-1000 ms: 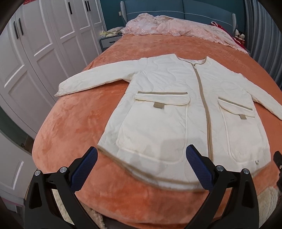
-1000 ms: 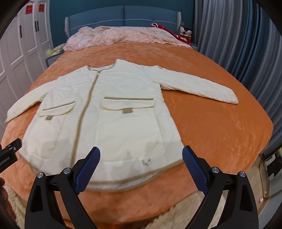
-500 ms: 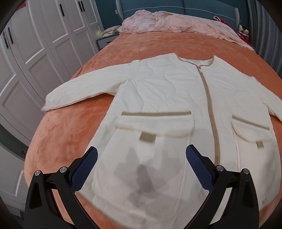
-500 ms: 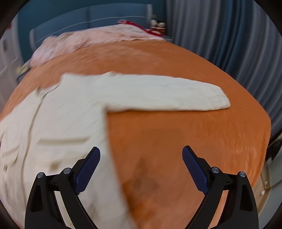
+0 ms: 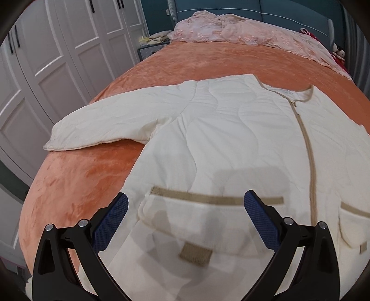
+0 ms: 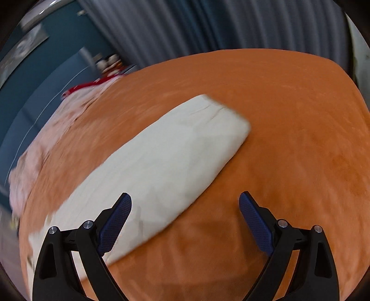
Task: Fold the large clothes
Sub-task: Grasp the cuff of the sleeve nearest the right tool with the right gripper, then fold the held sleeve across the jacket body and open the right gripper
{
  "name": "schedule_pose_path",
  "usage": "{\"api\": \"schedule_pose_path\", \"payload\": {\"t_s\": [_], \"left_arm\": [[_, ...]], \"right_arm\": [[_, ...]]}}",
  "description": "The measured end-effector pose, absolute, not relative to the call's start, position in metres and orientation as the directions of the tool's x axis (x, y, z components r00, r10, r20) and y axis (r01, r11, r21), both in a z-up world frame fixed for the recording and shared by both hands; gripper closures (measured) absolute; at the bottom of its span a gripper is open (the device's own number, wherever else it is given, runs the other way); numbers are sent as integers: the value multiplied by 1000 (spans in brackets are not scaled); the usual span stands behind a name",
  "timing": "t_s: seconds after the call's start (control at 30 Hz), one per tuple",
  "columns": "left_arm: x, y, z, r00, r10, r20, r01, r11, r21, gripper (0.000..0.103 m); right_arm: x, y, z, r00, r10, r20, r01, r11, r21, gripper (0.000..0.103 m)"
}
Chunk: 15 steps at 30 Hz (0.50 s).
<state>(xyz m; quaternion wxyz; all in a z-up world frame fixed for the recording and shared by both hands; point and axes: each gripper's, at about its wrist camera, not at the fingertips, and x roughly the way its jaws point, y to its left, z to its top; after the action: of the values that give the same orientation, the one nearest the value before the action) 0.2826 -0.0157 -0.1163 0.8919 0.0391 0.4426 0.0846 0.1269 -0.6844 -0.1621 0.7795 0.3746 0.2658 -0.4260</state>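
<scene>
1. Left wrist view: the bed, under an orange cover, bears one cream jacket lying flat, front up, collar toward the blue headboard. No readable writing shows on it; a plain tan tab sits on its pocket flap.
2. Only this view shows the white wardrobe beside the bed, a pink quilt heaped at the headboard, the tan zip, two pockets, and one sleeve stretched toward the wardrobe.
3. Right wrist view, blurred: only the other sleeve shows, lying on the cover toward grey curtains.
4. Left gripper hovers over the pocket, fingers spread wide, holding nothing.
5. Right gripper hovers at the sleeve, fingers likewise apart and empty.
</scene>
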Motion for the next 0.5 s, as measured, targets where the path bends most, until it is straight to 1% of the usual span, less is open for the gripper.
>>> {"api": "schedule_pose_path", "payload": {"t_s": [0.07,0.1,0.13,0.17,0.2,0.23,0.27,0.33,0.4,0.5], "left_arm": [[290,-13,-122,588,189,-787,-123,982,144,5],[292,-12,-125,585,191,-788,-123,982,147,5],[295,-11,-128,583,193,-789,-122,981,150,5],[297,-10,-132,580,204,-789,-126,979,160,5],[299,-8,-135,575,212,-790,-130,977,167,5],[301,-7,-137,572,214,-792,-134,977,167,5],[303,-3,-139,566,215,-796,-142,976,162,5],[306,3,-141,560,209,-802,-155,977,146,5],[307,7,-141,562,210,-800,-165,976,141,5],[306,16,-140,569,217,-793,-179,974,138,5]], "right_arm": [[132,-692,-168,489,-470,-735,868,348,355,12],[138,-696,-171,479,-468,-742,872,347,345,21],[142,-699,-173,478,-466,-745,873,349,342,39],[150,-700,-175,477,-459,-750,872,357,336,49],[158,-701,-176,475,-451,-756,871,366,329,64],[165,-700,-174,475,-453,-755,870,375,322,80],[171,-696,-170,488,-450,-748,861,390,327,88],[185,-683,-152,529,-461,-713,835,433,339,92],[201,-664,-131,585,-458,-670,794,492,356,93],[242,-612,-83,692,-423,-584,685,640,348,93]]}}
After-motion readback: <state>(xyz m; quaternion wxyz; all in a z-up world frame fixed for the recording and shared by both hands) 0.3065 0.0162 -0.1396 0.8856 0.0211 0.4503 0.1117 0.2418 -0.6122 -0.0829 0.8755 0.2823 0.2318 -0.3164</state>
